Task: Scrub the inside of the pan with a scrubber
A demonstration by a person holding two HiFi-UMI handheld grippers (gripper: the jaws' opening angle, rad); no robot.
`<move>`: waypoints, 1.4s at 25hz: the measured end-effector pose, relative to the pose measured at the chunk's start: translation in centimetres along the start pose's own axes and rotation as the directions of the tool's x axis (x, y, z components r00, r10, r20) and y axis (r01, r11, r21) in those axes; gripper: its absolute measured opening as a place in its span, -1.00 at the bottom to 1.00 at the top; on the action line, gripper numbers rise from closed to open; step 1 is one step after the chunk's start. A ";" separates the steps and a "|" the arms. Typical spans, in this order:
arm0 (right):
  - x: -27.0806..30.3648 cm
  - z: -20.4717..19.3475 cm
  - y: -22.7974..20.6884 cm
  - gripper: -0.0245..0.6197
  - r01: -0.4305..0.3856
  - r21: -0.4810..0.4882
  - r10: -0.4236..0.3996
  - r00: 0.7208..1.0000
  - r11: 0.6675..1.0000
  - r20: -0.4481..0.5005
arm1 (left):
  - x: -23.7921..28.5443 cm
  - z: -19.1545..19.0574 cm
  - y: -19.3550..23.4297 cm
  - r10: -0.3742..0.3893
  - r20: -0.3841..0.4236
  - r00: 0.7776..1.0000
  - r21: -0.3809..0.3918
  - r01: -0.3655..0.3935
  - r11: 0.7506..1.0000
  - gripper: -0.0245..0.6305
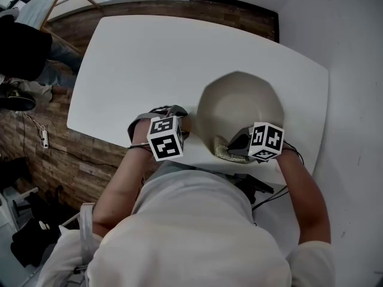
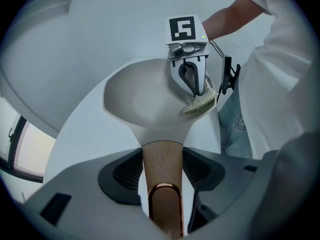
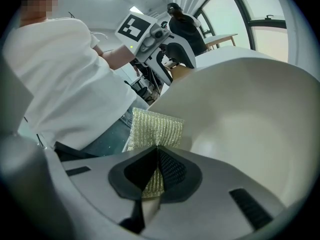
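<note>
Glittering scrubber [image 1: 224, 152] at pan's [image 1: 239, 97] inner rim

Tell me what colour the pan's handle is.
The handle is light wood-brown with a coppery loop at its end, clearest in the left gripper view.

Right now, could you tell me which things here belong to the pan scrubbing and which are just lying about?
In the job: pan, its wooden handle in the left claw; scrubber in the right claw; white table.
Lying about: power strip and black shoe on the floor.
</note>
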State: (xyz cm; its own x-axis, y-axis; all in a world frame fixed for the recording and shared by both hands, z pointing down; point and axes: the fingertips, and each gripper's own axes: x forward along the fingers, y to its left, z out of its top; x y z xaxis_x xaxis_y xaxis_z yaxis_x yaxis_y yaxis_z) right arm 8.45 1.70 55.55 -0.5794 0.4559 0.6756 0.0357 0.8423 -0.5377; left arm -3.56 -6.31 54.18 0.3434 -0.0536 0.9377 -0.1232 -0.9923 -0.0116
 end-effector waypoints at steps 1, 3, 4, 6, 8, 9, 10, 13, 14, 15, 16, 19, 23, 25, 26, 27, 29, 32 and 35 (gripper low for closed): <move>-0.1 -0.3 0.1 -0.85 0.000 0.001 0.000 1.000 1.000 -0.010 | 0.0 0.0 0.0 0.001 0.000 1.000 -0.001 -0.001 1.000 -0.15; -0.4 -0.9 0.2 -0.85 0.001 0.004 -0.001 1.000 1.000 -0.029 | 0.0 0.0 0.0 0.001 0.000 1.000 -0.003 -0.001 1.000 -0.15; -0.6 -1.2 0.3 -0.85 0.001 0.007 -0.001 0.999 1.000 -0.039 | 0.0 0.0 0.0 0.001 0.000 1.000 -0.004 -0.001 1.000 -0.16; -0.9 -1.9 0.4 -0.85 0.002 0.012 -0.001 0.998 1.000 -0.061 | 0.0 0.0 0.0 -0.001 0.000 1.000 -0.006 0.001 1.000 -0.15; -1.2 -2.4 0.4 -0.85 0.003 0.013 -0.002 0.997 1.000 -0.084 | -0.1 0.0 0.1 -0.002 0.000 1.000 -0.006 0.002 1.000 -0.16; -1.4 -2.6 0.5 -0.85 0.003 0.013 -0.002 0.996 1.000 -0.094 | -0.1 0.0 0.1 -0.002 0.001 1.000 -0.007 0.002 1.000 -0.16; -1.5 -2.7 0.5 -0.85 0.003 0.013 -0.001 0.995 1.000 -0.103 | 0.0 0.0 0.1 -0.002 0.001 1.000 -0.007 0.002 1.000 -0.16; -1.8 -3.3 0.4 -0.85 0.007 0.005 -0.006 0.990 1.000 -0.141 | 0.0 0.0 0.1 -0.003 0.001 1.000 -0.007 0.003 1.000 -0.16; -1.9 -3.5 0.4 -0.86 0.010 -0.002 -0.010 0.987 1.000 -0.160 | 0.0 0.1 0.1 -0.004 0.001 1.000 -0.007 0.004 1.000 -0.16; -2.0 -3.7 0.4 -0.85 0.012 -0.008 -0.013 0.984 1.000 -0.180 | 0.0 0.1 0.1 -0.006 0.002 1.000 -0.007 0.006 1.000 -0.16; -2.1 -3.8 0.4 -0.86 0.013 -0.012 -0.015 0.979 1.000 -0.202 | 0.0 0.1 0.1 -0.007 0.002 1.000 -0.007 0.007 1.000 -0.16; -2.3 -4.3 0.6 -0.86 0.010 -0.017 -0.014 0.963 1.000 -0.268 | 0.0 0.1 0.1 -0.007 0.000 1.000 -0.005 0.007 1.000 -0.16; -2.8 -4.9 0.6 -0.86 0.015 -0.028 -0.024 0.938 0.999 -0.347 | 0.0 0.0 0.1 -0.007 0.001 1.000 -0.006 0.007 1.000 -0.16; -3.2 -5.5 0.3 -0.86 0.033 -0.034 -0.044 0.921 0.999 -0.388 | 0.0 0.0 0.1 -0.008 0.002 1.000 -0.008 0.008 1.000 -0.16; -3.4 -5.8 0.2 -0.85 0.045 -0.041 -0.058 0.910 0.998 -0.411 | 0.0 0.0 0.1 -0.008 0.002 1.000 -0.009 0.008 1.000 -0.16; -3.7 -6.1 0.0 -0.86 0.057 -0.050 -0.073 0.898 0.997 -0.433 | 0.0 0.0 0.1 -0.008 0.002 1.000 -0.010 0.008 1.000 -0.16; -4.1 -6.5 -0.3 -0.86 0.073 -0.076 -0.101 0.876 0.994 -0.472 | 0.0 0.1 0.1 -0.006 0.002 1.000 -0.010 0.006 1.000 -0.16; -4.7 -7.0 -0.8 -0.86 0.098 -0.110 -0.142 0.838 0.989 -0.527 | 0.0 0.0 0.2 -0.007 0.002 1.000 -0.012 0.007 1.000 -0.16; -5.3 -7.7 -1.5 -0.86 0.139 -0.134 -0.192 0.793 0.981 -0.578 | 0.0 0.0 0.2 -0.011 0.002 1.000 -0.011 0.011 1.000 -0.16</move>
State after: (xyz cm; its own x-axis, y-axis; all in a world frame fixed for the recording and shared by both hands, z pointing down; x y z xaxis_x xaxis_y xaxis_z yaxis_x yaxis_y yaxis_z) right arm 17.71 0.19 56.66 0.0042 0.3663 0.9305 0.0639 0.9285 -0.3658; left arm -3.57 -6.53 54.15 0.3470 -0.0426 0.9369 -0.1295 -0.9916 0.0029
